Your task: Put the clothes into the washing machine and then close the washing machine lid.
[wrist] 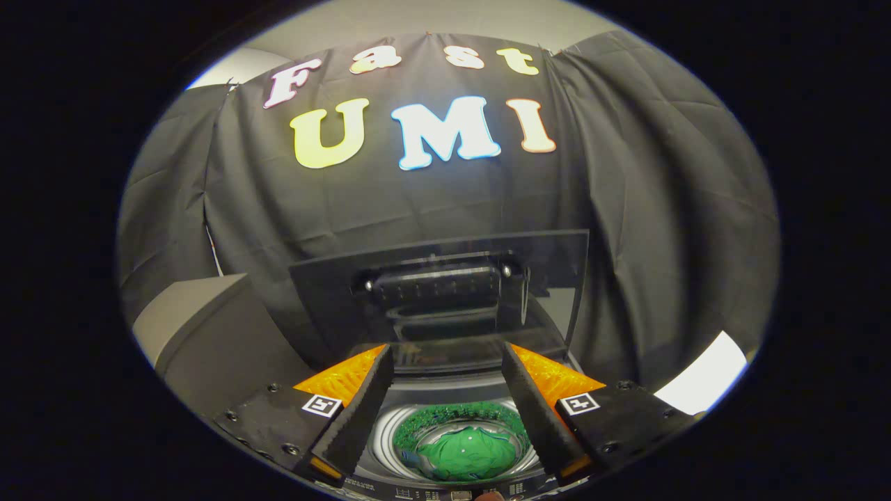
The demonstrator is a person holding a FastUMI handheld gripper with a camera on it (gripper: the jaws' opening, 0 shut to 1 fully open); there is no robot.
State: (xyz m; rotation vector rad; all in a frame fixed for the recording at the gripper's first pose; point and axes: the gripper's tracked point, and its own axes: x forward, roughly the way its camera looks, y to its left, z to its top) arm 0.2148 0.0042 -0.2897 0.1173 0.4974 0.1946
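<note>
With the green clothes [468, 454] lying in the washing machine drum [459, 426], we hold the hand-held gripper [445, 372] wide and empty above it. The lid [438, 285] stands upright beyond the fingers; we should hook its top edge and swing it down slowly. A grey box [209, 334] sits alongside, clear of the lid's path.

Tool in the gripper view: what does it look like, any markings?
The tool has two long wedge-shaped fingers, set apart, on flat black screwed blocks. Each block carries a small square black-and-white marker and an orange textured panel.
</note>
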